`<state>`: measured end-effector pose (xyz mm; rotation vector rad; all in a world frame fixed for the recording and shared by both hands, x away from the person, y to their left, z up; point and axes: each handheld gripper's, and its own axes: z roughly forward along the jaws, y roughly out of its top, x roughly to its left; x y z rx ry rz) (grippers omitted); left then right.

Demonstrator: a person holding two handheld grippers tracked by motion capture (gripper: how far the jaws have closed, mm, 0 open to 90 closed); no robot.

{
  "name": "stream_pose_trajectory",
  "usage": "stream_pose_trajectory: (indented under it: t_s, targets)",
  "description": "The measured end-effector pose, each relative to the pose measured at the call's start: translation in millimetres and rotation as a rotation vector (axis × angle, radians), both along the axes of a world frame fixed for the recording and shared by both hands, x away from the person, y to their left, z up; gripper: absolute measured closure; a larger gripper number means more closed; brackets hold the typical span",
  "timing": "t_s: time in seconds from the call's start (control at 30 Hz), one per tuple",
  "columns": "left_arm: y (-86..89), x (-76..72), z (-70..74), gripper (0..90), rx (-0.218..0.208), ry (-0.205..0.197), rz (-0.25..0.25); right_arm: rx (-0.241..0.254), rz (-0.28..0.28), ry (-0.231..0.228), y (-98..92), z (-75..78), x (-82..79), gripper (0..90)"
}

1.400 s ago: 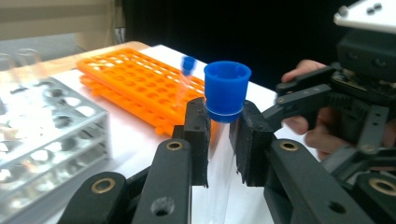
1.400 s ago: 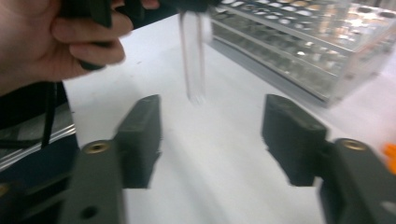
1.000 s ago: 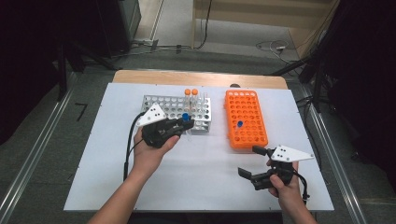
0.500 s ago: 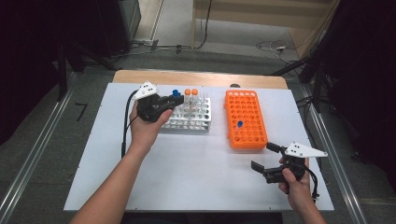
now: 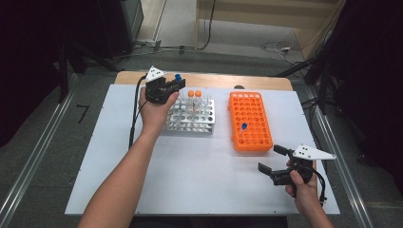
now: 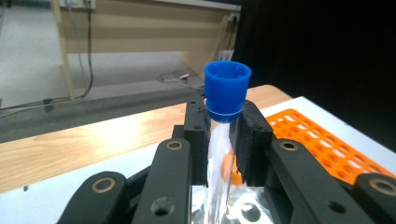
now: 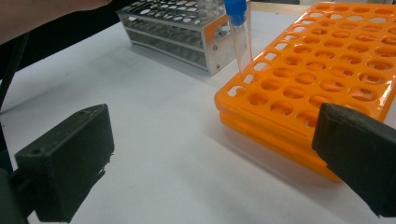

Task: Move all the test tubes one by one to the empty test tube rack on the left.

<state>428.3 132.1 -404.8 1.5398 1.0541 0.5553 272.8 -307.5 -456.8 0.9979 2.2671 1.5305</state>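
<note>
left gripper view has the blue-capped tube (image 6: 226, 121) clamped upright between the left gripper (image 6: 223, 135) fingers, cap above them.

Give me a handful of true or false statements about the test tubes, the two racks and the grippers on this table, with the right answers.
1. The left gripper is shut on a blue-capped tube. True.
2. The right gripper holds an orange-capped tube. False: its jaws stand open with nothing between them.
3. A blue-capped tube stands in the orange rack. True: one tube in rack stands upright near its front left part.
4. The metal rack lies to the right of the orange rack in the high view. False: it lies to its left.
5. Two orange-capped tubes stand in the metal rack. True.
</note>
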Motion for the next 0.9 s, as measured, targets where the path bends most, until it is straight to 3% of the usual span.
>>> stream_pose_trajectory:
  t_s: [0.27,0.5,0.73,0.9]
  targets:
    - [-9.9,11.5,-14.8,77.1,0.077,0.015,0.052,0.007,-0.009,-0.001,-4.5,-0.3,0.4,0.0]
    - [-11.7,12.9,-20.9,74.8,0.094,0.042,0.053,-0.001,-0.005,-0.002,-3.0,-1.2,0.7,0.0]
    - [-6.6,9.3,-21.5,56.8,0.065,0.079,0.043,-0.002,-0.004,-0.001,-1.9,-1.4,0.6,0.0]
    - [-1.2,-2.7,-17.0,33.6,0.035,0.09,0.054,-0.01,-0.004,0.0,0.4,-2.0,2.5,0.0]
